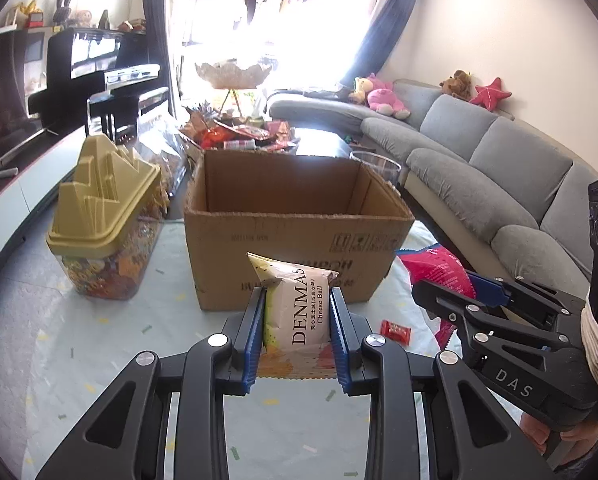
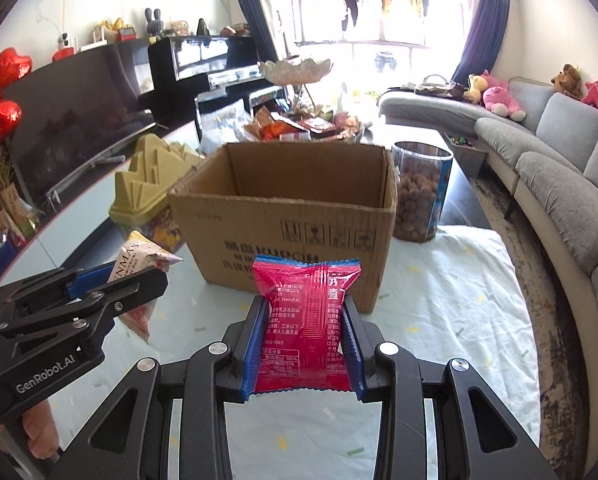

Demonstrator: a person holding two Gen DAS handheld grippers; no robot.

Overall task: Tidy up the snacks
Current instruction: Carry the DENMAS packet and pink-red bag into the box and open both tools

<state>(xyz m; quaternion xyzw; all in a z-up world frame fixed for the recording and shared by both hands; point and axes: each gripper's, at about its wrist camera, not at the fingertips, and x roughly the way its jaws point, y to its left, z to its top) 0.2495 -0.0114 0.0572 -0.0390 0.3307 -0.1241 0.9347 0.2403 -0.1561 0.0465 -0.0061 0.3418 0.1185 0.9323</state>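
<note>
My left gripper (image 1: 297, 300) is shut on a white Denmas Cheese Ball packet (image 1: 299, 312), held above the table just in front of the open cardboard box (image 1: 295, 240). My right gripper (image 2: 305, 308) is shut on a red snack packet (image 2: 305, 320), also in front of the box (image 2: 291, 236). In the left wrist view, the right gripper (image 1: 451, 292) with the red packet (image 1: 439, 268) shows at the right. In the right wrist view, the left gripper (image 2: 139, 276) with the white packet (image 2: 139, 260) shows at the left. The box looks empty inside.
A clear jar with a yellow lid (image 1: 107, 216) stands left of the box. A clear tub of brown balls (image 2: 419, 196) stands to its right. A small red candy (image 1: 397, 330) lies on the white cloth (image 2: 459, 300). Piled snacks (image 1: 243, 132) sit behind. A grey sofa (image 1: 499, 168) runs along the right.
</note>
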